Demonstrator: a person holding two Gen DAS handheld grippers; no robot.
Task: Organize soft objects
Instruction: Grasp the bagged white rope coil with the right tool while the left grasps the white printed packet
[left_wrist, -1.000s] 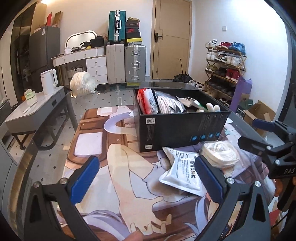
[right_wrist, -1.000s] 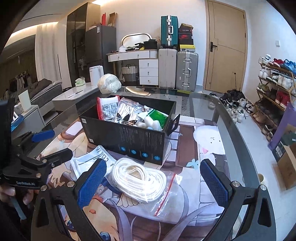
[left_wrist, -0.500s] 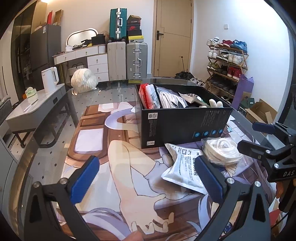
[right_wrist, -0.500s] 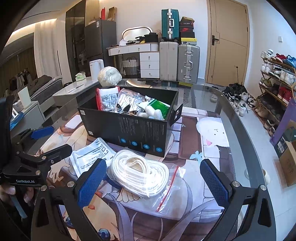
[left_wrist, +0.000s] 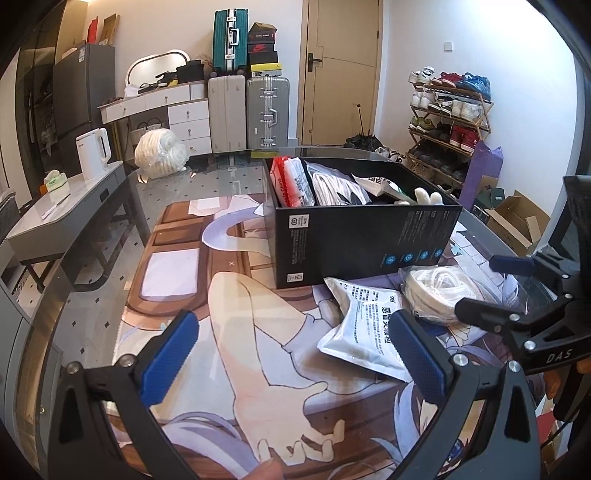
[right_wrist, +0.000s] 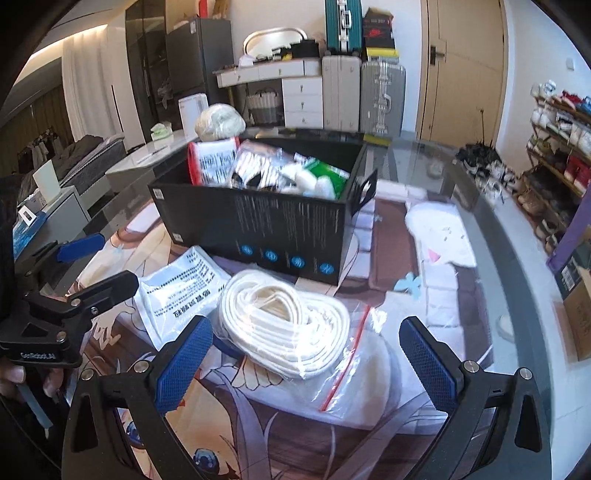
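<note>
Hovering low over the bench, the right tongs are standing wide open and empty, fingers bracketing the bagged white rope coil lying just ahead. The left tongs are likewise spread and holding nothing, the white printed pouch lying beside the right-hand finger. Both items are resting just before the black box.

Teal suitcase atop silver ones; shoe rack (full); white kettle; closed door.
</note>
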